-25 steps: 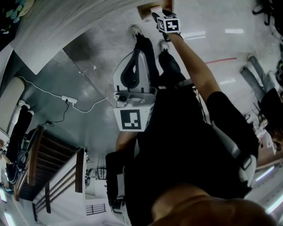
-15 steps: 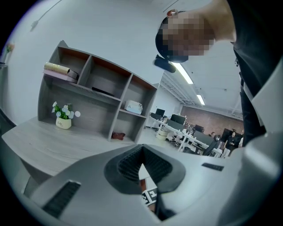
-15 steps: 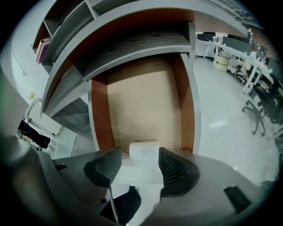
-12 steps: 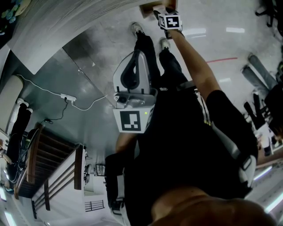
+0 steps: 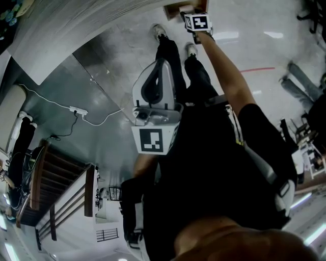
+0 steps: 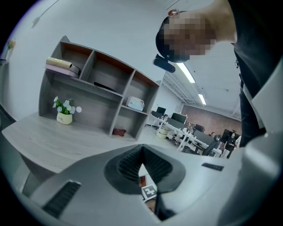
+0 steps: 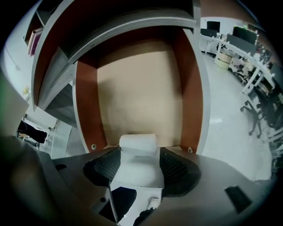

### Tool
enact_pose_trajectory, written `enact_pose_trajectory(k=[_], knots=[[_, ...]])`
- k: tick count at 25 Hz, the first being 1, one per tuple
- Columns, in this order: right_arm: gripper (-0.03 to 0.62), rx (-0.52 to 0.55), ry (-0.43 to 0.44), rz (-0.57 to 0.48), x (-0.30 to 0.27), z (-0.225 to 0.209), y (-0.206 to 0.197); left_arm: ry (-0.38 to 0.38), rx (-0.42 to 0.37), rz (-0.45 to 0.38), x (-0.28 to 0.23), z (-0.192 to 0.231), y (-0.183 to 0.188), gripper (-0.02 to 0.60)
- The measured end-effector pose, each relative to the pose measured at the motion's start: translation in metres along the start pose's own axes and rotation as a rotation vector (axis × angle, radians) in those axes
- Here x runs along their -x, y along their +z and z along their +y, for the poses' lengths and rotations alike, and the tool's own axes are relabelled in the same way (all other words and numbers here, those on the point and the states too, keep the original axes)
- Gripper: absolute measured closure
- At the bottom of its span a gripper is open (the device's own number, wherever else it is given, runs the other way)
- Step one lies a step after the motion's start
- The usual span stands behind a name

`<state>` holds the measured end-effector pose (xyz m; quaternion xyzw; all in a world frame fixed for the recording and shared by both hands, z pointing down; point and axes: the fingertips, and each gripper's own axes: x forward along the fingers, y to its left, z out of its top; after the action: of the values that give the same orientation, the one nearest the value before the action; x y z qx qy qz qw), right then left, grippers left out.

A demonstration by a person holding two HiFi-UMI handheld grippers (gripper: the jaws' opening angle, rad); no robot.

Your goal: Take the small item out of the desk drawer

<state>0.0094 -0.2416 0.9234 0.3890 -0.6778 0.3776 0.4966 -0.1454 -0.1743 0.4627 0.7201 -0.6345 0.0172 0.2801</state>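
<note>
Down in the open wooden drawer [image 7: 137,88] with the tan floor and red-brown walls lies the small white roll [image 7: 138,145]. It sits close to the drawer's near end, midway between the two side walls. The right tongs [image 7: 139,155] point steeply down at it. Their jaws have just been opening and stand wide apart, with the white roll between them. I cannot tell if the black ribbed pads [image 7: 104,165] touch it.

From the head view the drawer [image 5: 172,10] shows at the top edge, low by the shiny grey floor [image 5: 102,76]. The right tongs reach into it at the end of a bare arm, with the black-and-white marker cube [image 5: 197,22] on top.

The left tongs [image 5: 162,61] are held up near the person's middle, well apart from the drawer. Their jaws are pressed together at the tips and hold nothing.

Past them, the left gripper view shows the pale grey wooden bench [image 6: 66,141] with a grey shelf unit [image 6: 101,88] along its back edge. A little white pot of flowers [image 6: 65,115] stands on the bench in the shelf's lower left space. A white power strip with a cord [image 5: 76,113] lies on the floor.
</note>
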Motion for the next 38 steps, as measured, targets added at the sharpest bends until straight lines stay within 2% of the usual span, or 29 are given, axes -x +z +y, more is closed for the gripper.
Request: enact_pose_trajectory(k=[12, 14, 16, 18, 23, 26, 30, 32, 36, 38], knots=[[0.335, 0.051, -0.044, 0.059, -0.004, 0.004, -0.002, 0.006, 0.020, 0.006, 0.000, 0.005, -0.008, 0.592], [0.335, 0.024, 0.005, 0.072, -0.006, 0.016, -0.004, 0.006, 0.022, 0.009, 0.001, 0.006, -0.011, 0.592], [0.335, -0.020, 0.109, 0.076, -0.009, 0.040, -0.004, 0.007, 0.023, 0.012, 0.001, 0.007, -0.012, 0.592], [0.335, -0.035, 0.144, 0.084, -0.011, 0.048, -0.004, 0.009, 0.025, 0.012, 0.000, 0.008, -0.013, 0.592], [0.335, -0.012, 0.068, 0.095, -0.012, 0.033, -0.003, 0.011, 0.036, 0.016, 0.000, 0.012, -0.016, 0.592], [0.338, -0.038, 0.130, 0.086, -0.012, 0.046, -0.002, 0.015, 0.041, 0.019, -0.001, 0.012, -0.018, 0.592], [0.345, -0.024, 0.024, 0.134, -0.006, 0.023, -0.018, 0.014, 0.042, 0.017, -0.001, 0.013, -0.018, 0.592], [0.347, -0.025, 0.026, 0.113, -0.008, 0.024, -0.016, 0.014, 0.041, 0.018, 0.001, 0.014, -0.019, 0.592], [0.349, -0.034, 0.087, 0.059, -0.007, 0.034, -0.006, 0.014, 0.041, 0.017, 0.003, 0.013, -0.020, 0.592], [0.349, -0.002, 0.029, 0.048, -0.005, 0.021, -0.004, 0.013, 0.040, 0.017, 0.004, 0.013, -0.020, 0.592]])
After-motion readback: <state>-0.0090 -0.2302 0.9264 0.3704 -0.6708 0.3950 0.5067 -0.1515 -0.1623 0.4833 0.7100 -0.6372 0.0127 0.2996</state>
